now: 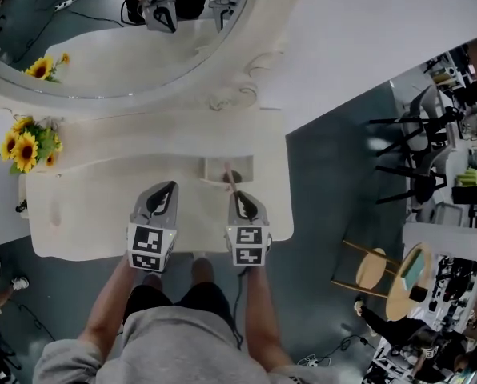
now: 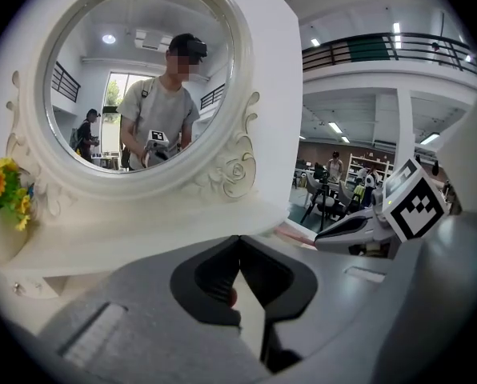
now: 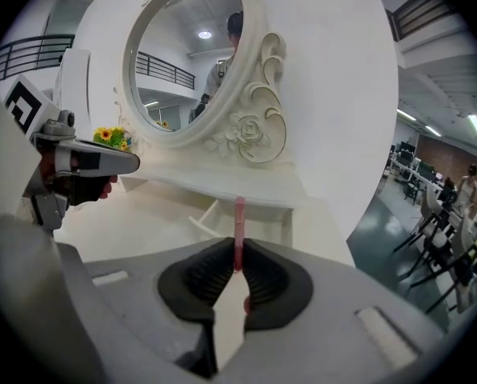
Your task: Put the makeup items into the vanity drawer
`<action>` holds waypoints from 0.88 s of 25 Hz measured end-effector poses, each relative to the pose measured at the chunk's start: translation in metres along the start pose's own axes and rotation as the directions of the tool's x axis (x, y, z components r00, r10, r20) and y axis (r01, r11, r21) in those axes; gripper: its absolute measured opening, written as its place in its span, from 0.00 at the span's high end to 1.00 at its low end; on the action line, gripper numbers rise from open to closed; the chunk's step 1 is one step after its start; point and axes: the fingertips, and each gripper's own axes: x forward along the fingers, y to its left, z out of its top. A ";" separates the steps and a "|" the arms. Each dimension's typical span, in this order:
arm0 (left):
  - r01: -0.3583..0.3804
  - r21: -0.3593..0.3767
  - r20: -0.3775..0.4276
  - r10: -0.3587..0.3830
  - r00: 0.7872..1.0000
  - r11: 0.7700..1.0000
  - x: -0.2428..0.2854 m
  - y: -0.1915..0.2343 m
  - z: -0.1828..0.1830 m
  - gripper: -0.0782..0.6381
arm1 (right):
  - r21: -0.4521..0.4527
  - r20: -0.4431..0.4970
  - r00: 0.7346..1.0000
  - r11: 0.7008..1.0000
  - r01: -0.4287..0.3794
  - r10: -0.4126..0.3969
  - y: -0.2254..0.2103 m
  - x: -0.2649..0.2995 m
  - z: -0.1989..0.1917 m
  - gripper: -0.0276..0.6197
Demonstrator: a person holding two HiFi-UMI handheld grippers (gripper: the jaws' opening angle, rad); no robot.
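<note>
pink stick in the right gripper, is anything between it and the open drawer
Nothing visible. The pink stick, pinched in the right gripper, points at the open drawer with only bare tabletop between them. The left gripper hangs off to the side, clear of that path.

**Round me: a mirror, sunflowers, a busy hall**

Ahead of me stands an oval mirror in a white frame, with a carved rose at its lower edge. To my left a bunch of sunflowers sits beside the frame and shows again in the glass. On my right the grey floor carries black chairs and a round wooden stool. High up behind runs a dark balcony railing.
</note>
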 end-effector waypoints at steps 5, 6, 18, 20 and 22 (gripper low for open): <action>-0.003 -0.014 -0.015 0.002 1.000 1.000 0.010 0.000 -0.005 0.88 | -0.003 -0.020 1.000 1.000 -0.010 0.010 -0.003 0.009 -0.004 0.90; -0.003 -0.012 -0.014 0.002 1.000 1.000 0.011 0.000 -0.005 0.88 | -0.003 -0.023 1.000 1.000 -0.011 0.011 -0.004 0.010 -0.004 0.90; -0.010 -0.020 -0.023 0.010 1.000 1.000 0.016 0.004 -0.005 0.88 | -0.012 -0.044 0.999 1.000 -0.027 0.026 -0.004 0.019 -0.003 0.90; -0.008 -0.020 -0.024 0.008 1.000 1.000 0.017 0.004 -0.005 0.88 | -0.014 -0.048 0.998 1.000 -0.027 0.027 -0.004 0.018 -0.003 0.90; -0.005 -0.020 -0.025 0.005 1.000 1.000 0.017 0.003 -0.005 0.88 | -0.012 -0.053 0.998 1.000 -0.027 0.027 -0.003 0.016 -0.003 0.90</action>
